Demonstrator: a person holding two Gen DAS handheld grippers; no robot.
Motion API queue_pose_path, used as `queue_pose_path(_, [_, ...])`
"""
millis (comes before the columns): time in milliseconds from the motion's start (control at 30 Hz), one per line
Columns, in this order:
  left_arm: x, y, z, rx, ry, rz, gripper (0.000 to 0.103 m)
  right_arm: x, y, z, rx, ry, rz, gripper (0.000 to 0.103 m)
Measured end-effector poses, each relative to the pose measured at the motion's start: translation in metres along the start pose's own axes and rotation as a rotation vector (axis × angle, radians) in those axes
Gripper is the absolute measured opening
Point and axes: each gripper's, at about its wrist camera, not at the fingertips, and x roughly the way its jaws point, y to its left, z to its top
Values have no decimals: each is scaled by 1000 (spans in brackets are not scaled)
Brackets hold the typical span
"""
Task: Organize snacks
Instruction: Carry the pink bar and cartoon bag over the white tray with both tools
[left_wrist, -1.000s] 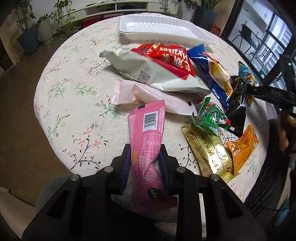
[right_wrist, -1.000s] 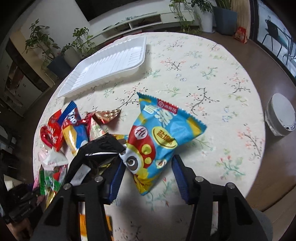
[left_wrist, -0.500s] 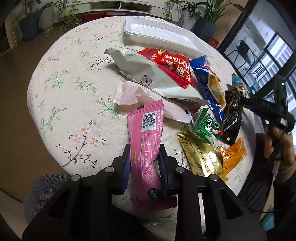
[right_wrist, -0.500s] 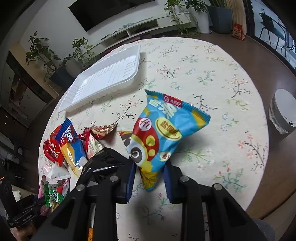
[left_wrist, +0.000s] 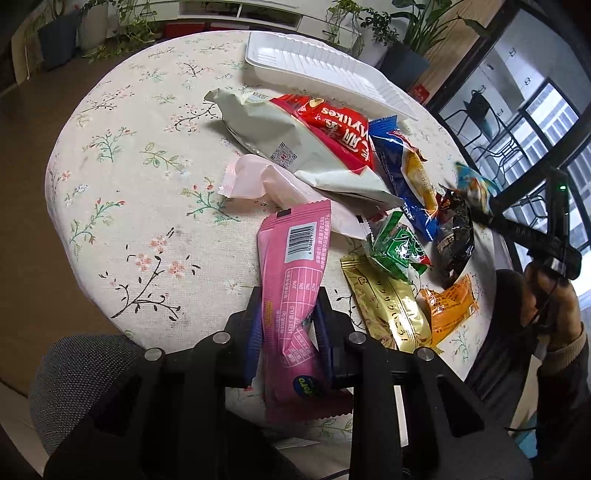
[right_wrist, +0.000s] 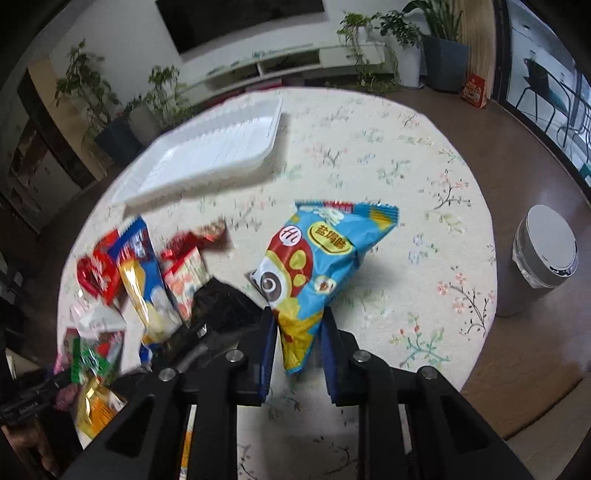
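A round table (left_wrist: 122, 192) under a floral cloth stands in a living room with potted plants. The left gripper (left_wrist: 288, 332) is clamped on a pink snack packet (left_wrist: 291, 288), which reaches toward 12 o'clock. Beyond it, from 12 to 3 o'clock, lie a pale pink wrapper (left_wrist: 258, 181), a grey-white bag (left_wrist: 291, 147), a red bag (left_wrist: 336, 125) and a gold packet (left_wrist: 388, 306). The right gripper (right_wrist: 297, 339) pinches a blue chip bag (right_wrist: 317, 266) by its lower end. A white tray (right_wrist: 218, 151) sits at 11 o'clock.
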Motion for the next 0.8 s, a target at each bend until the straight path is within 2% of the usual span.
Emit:
queue_pose_path(33, [0,0,-1,0,-1,3,24,3,0,-2,-4,41,-5,25])
queue_pose_path(67, [0,-1,-2,4,-1,7,24,1,0,-3,0,32,-6,26])
queue_pose_path(100, [0,-2,-2,10,-1,13,24,-2,-1,-3,15,36,-5,42])
queue_pose_path(133, [0,-4,-2,15,-1,19,24,-4,-4,-2,48,35,4,63])
queue_pose_path(200, [1,-5,-2,21,-1,26,24,-13,-13,0,132,-20,36,82])
queue_pose_path(233, [1,-6,-2,23,-1,27,24,-18,-20,3,184,-54,55,85])
queue_pose_path(333, [1,-4,-1,18,0,20,24,-15,-30,15,263,-55,101,85])
queue_pose_path(400, [2,-5,-1,22,2,21,24,-7,-36,18,314,-28,72,85])
queue_pose_path(500, [2,-5,0,23,4,23,23,8,-44,23,389,0,99,79])
queue_pose_path(533, [2,-5,0,25,4,24,23,7,-40,27,358,-37,74,71])
queue_pose_path(633, [2,-5,1,26,4,23,24,12,-35,30,317,-40,71,49])
queue_pose_path(767, [2,-3,1,17,-1,12,23,9,-35,27,294,-60,83,38])
queue_pose_path(800, [1,-2,0,15,-2,9,23,8,-35,26,283,-67,74,32])
